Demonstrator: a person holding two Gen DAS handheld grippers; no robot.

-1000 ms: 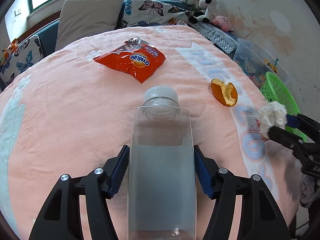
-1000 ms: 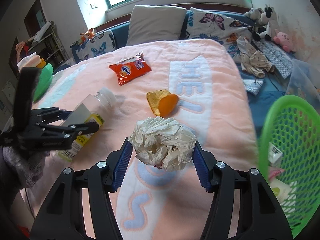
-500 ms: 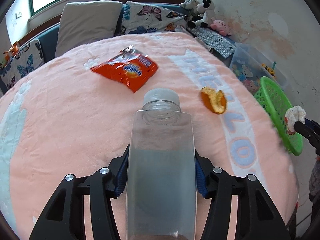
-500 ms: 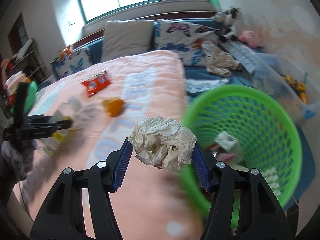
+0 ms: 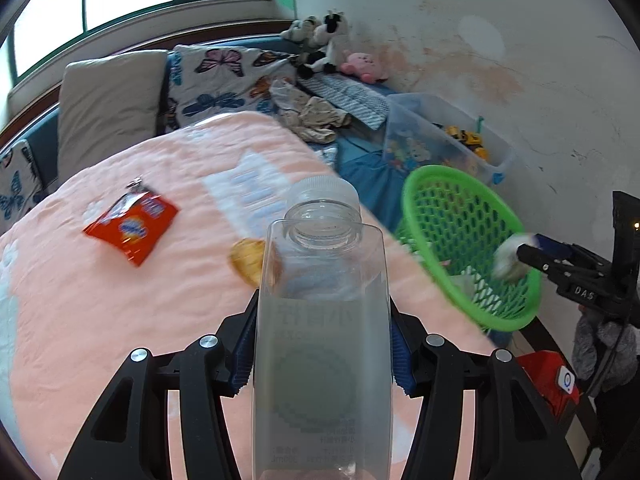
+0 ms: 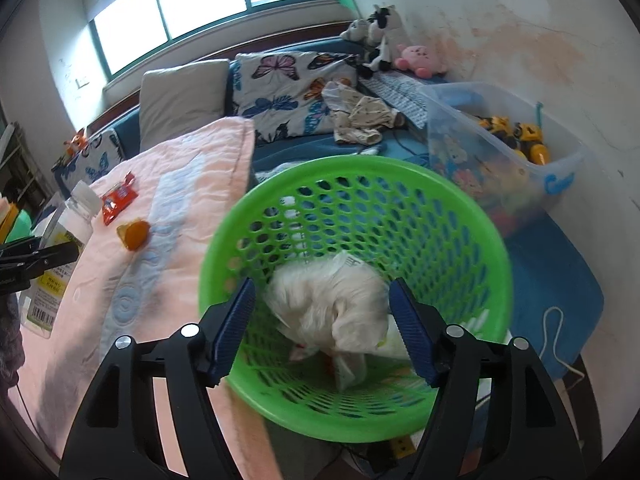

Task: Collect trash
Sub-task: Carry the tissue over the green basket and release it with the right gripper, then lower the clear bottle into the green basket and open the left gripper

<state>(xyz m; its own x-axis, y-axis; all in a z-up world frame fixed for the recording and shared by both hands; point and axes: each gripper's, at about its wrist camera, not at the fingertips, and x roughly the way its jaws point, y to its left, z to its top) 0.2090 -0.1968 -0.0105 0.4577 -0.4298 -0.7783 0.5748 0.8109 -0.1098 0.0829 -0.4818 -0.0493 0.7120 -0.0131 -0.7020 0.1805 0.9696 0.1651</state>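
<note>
Right now right gripper [image 6: 322, 330] is wide over green basket [image 6: 472, 216], paper wad [image 6: 332, 300] blurred between its fingers, likely dropping in. Left gripper [image 5: 322, 346] clamps bottle [image 5: 322, 320] over the bed, queued next.

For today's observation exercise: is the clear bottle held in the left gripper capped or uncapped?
Capped: a white screw cap sits on the clear bottle, clamped by the left gripper.
</note>
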